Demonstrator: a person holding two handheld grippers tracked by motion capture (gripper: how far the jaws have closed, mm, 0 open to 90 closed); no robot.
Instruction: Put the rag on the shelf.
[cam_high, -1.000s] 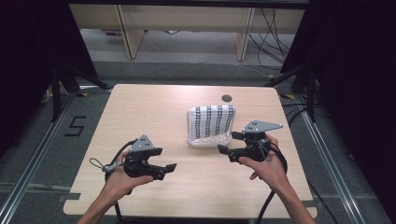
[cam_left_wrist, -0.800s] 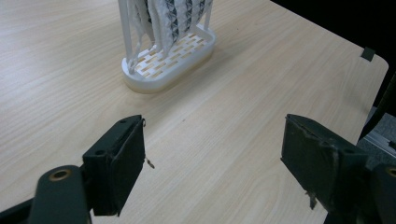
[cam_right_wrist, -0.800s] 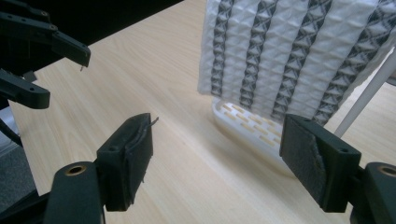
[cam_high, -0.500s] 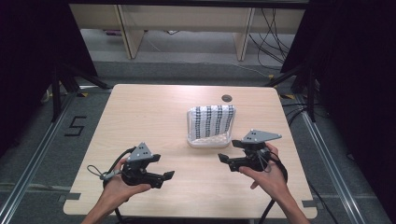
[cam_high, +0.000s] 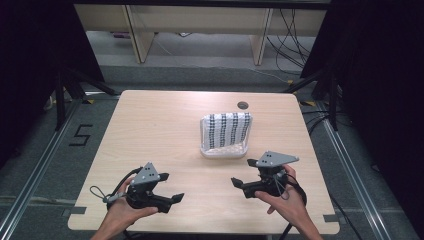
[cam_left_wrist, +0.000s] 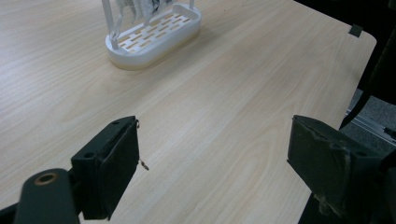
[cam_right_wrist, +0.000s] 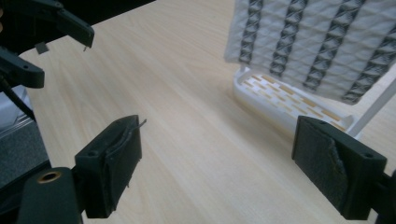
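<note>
A white slotted rack (cam_high: 223, 151) stands right of the table's middle, with a white cloth with black patterned stripes (cam_high: 229, 129) draped over it. My left gripper (cam_high: 172, 187) hovers near the front left edge, held in a hand. Its jaws have just been opening and nothing is between them. My right gripper (cam_high: 242, 172) is just in front of the rack, and its jaws have also just been opening with nothing between them. In the left gripper view the gripper (cam_left_wrist: 212, 158) faces the rack (cam_left_wrist: 154, 35). In the right gripper view the gripper (cam_right_wrist: 217, 163) points past the cloth (cam_right_wrist: 317, 42).
The light wooden table (cam_high: 150, 130) has a round cable hole (cam_high: 243, 105) at the back right. Black cables trail from both grippers off the front edge. The other gripper (cam_right_wrist: 46, 28) shows at the top left of the right gripper view.
Both hands have drawn back toward the near edge and sunk closer to the tabletop. The rack and cloth have not moved.
</note>
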